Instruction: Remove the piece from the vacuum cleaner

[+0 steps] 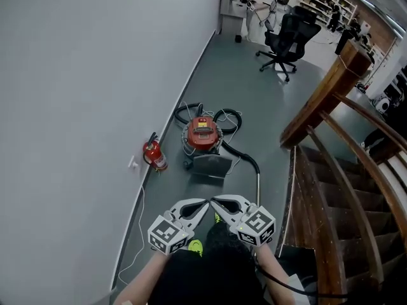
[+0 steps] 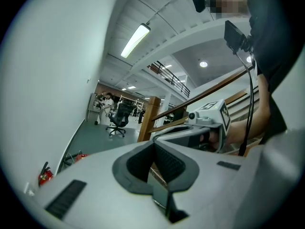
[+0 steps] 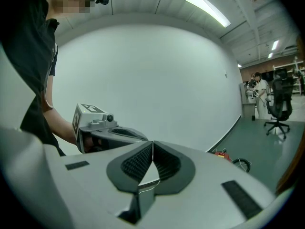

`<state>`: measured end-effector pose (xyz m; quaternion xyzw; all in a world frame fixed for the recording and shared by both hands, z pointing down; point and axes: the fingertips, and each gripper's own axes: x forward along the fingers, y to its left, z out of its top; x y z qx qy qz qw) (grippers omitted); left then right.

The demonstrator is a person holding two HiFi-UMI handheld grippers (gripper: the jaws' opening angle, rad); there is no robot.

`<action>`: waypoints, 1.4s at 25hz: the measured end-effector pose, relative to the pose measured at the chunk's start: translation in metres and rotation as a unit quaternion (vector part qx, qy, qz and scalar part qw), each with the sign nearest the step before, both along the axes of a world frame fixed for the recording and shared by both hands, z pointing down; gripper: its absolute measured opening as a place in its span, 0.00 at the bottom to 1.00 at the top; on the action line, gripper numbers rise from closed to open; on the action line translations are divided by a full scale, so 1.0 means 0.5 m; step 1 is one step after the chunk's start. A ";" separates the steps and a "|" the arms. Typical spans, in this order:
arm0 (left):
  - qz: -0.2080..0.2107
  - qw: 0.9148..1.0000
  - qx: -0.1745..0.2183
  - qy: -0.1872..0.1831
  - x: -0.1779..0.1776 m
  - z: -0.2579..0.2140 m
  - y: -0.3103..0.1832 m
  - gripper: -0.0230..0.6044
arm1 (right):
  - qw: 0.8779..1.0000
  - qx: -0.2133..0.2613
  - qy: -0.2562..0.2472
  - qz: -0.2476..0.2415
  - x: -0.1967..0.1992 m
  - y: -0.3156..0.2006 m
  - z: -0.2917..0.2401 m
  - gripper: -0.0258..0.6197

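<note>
- Head view looked down on a grey floor [image 1: 254,100] beside a white wall [image 1: 82,94].
- A red vacuum cleaner [image 1: 203,134] sat on the floor near the wall, at 12 o'clock from the two grippers and well apart from them.
- It had a pale label on top, but the writing was too small to read.
- A flat grey piece [image 1: 210,166] lay against the vacuum cleaner at its 6 o'clock side.
- A black hose [image 1: 236,151] curled out from the vacuum cleaner toward 4 o'clock and joined a shiny metal tube [image 1: 258,186].
- A red fire extinguisher [image 1: 154,154] stood by the wall, at 8 o'clock from the vacuum cleaner.
- A thin white cord [image 1: 137,234] ran along the bottom of the wall.
- A black office chair [image 1: 286,40] stood far off at 1 o'clock.
- Brown wooden stairs [image 1: 343,196] with a rail went down at 3 o'clock.
- The left gripper [image 1: 205,203] had its fingers pressed tight together, pad against pad.
- The right gripper [image 1: 215,201] had its fingers closed tight too, pad against pad.
- The two grippers were side by side, with their tips almost touching and pointing toward 12 o'clock.
- Each gripper had a cube with black and white square patterns on it, with no words to read.
</note>
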<state>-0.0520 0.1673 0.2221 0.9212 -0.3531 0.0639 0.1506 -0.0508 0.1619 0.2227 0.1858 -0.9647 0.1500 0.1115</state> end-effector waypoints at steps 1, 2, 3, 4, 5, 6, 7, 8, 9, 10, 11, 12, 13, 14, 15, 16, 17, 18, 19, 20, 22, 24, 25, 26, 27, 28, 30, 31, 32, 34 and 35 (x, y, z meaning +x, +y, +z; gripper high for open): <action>0.000 1.000 -0.003 -0.002 0.005 0.005 -0.016 0.05 | 1.000 -0.001 0.000 0.000 0.003 -0.016 0.004 0.06; 0.001 1.000 -0.006 -0.004 0.011 0.009 -0.032 0.05 | 1.000 -0.004 0.000 0.000 0.009 -0.032 0.008 0.06; 0.001 1.000 -0.010 -0.007 0.018 0.014 -0.048 0.05 | 1.000 -0.007 0.000 0.000 0.015 -0.048 0.013 0.06; 0.000 1.000 -0.013 -0.009 0.024 0.019 -0.064 0.05 | 1.000 -0.010 -0.001 -0.001 0.022 -0.064 0.017 0.06; -0.003 1.000 -0.016 -0.011 0.031 0.023 -0.081 0.05 | 1.000 -0.013 -0.001 -0.003 0.028 -0.080 0.021 0.06; -0.007 1.000 -0.018 -0.013 0.037 0.026 -0.097 0.05 | 1.000 -0.016 0.000 -0.005 0.035 -0.097 0.023 0.06; -0.010 1.000 -0.020 -0.014 0.043 0.028 -0.113 0.05 | 1.000 -0.018 0.000 -0.007 0.040 -0.113 0.026 0.06; -0.014 1.000 -0.022 -0.016 0.048 0.030 -0.131 0.05 | 1.000 -0.019 0.001 -0.008 0.046 -0.130 0.028 0.06; -0.018 0.999 -0.023 -0.018 0.053 0.032 -0.148 0.05 | 1.000 -0.019 0.003 -0.011 0.051 -0.148 0.030 0.06; -0.022 0.999 -0.025 -0.020 0.059 0.035 -0.165 0.05 | 1.000 -0.020 0.003 -0.013 0.056 -0.165 0.032 0.06; -0.026 0.999 -0.027 -0.023 0.064 0.038 -0.181 0.05 | 1.000 -0.022 0.003 -0.016 0.061 -0.181 0.036 0.06; -0.030 0.999 -0.029 -0.024 0.069 0.043 -0.195 0.05 | 1.000 -0.024 0.004 -0.019 0.066 -0.196 0.040 0.06; -0.034 0.999 -0.033 -0.024 0.074 0.048 -0.208 0.05 | 0.999 -0.026 0.005 -0.022 0.070 -0.208 0.046 0.06; -0.038 0.998 -0.036 -0.025 0.078 0.054 -0.220 0.05 | 0.999 -0.026 0.007 -0.027 0.074 -0.220 0.052 0.06; -0.042 0.998 -0.039 -0.027 0.082 0.061 -0.230 0.05 | 0.999 -0.027 0.010 -0.033 0.078 -0.230 0.059 0.06; -0.046 0.998 -0.043 -0.030 0.087 0.068 -0.239 0.05 | 0.999 -0.028 0.013 -0.039 0.082 -0.239 0.066 0.06; -0.050 0.997 -0.047 -0.032 0.091 0.076 -0.246 0.05 | 0.998 -0.030 0.015 -0.045 0.087 -0.246 0.073 0.06; -0.053 0.997 -0.052 -0.034 0.096 0.082 -0.254 0.05 | 0.998 -0.032 0.016 -0.049 0.092 -0.254 0.080 0.06; -0.056 0.996 -0.055 -0.036 0.100 0.089 -0.262 0.05 | 0.998 -0.036 0.016 -0.052 0.096 -0.262 0.087 0.06; -0.058 0.996 -0.058 -0.039 0.103 0.096 -0.272 0.05 | 0.998 -0.040 0.014 -0.054 0.099 -0.272 0.095 0.06; -0.062 0.995 -0.063 -0.046 0.110 0.111 -0.293 0.05 | 0.997 -0.050 0.012 -0.059 0.107 -0.292 0.112 0.06; -0.064 0.994 -0.069 -0.047 0.120 0.125 -0.310 0.05 | 0.996 -0.057 0.013 -0.065 0.116 -0.310 0.127 0.06; -0.064 0.994 -0.072 -0.047 0.125 0.130 -0.317 0.05 | 0.996 -0.059 0.014 -0.066 0.121 -0.316 0.132 0.06; -0.062 0.994 -0.073 -0.046 0.130 0.135 -0.324 0.05 | 0.996 -0.060 0.016 -0.066 0.126 -0.323 0.136 0.06; -0.060 0.994 -0.074 -0.046 0.135 0.139 -0.330 0.05 | 0.996 -0.062 0.016 -0.065 0.131 -0.329 0.140 0.06; -0.057 0.994 -0.075 -0.047 0.138 0.143 -0.337 0.05 | 0.996 -0.063 0.016 -0.063 0.134 -0.336 0.144 0.06; -0.050 0.995 -0.076 -0.050 0.143 0.153 -0.349 0.05 | 0.996 -0.069 0.014 -0.056 0.139 -0.348 0.153 0.06; -0.047 0.995 -0.077 -0.050 0.145 0.159 -0.355 0.05 | 0.996 -0.072 0.014 -0.053 0.141 -0.354 0.159 0.06; -0.045 0.995 -0.079 -0.048 0.146 0.164 -0.361 0.05 | 0.996 -0.074 0.015 -0.049 0.142 -0.360 0.166 0.06; -0.040 0.995 -0.085 -0.037 0.147 0.177 -0.370 0.05 | 0.996 -0.078 0.021 -0.046 0.143 -0.369 0.179 0.06; -0.037 0.995 -0.089 -0.032 0.147 0.185 -0.372 0.05 | 0.995 -0.080 0.025 -0.045 0.143 -0.371 0.186 0.06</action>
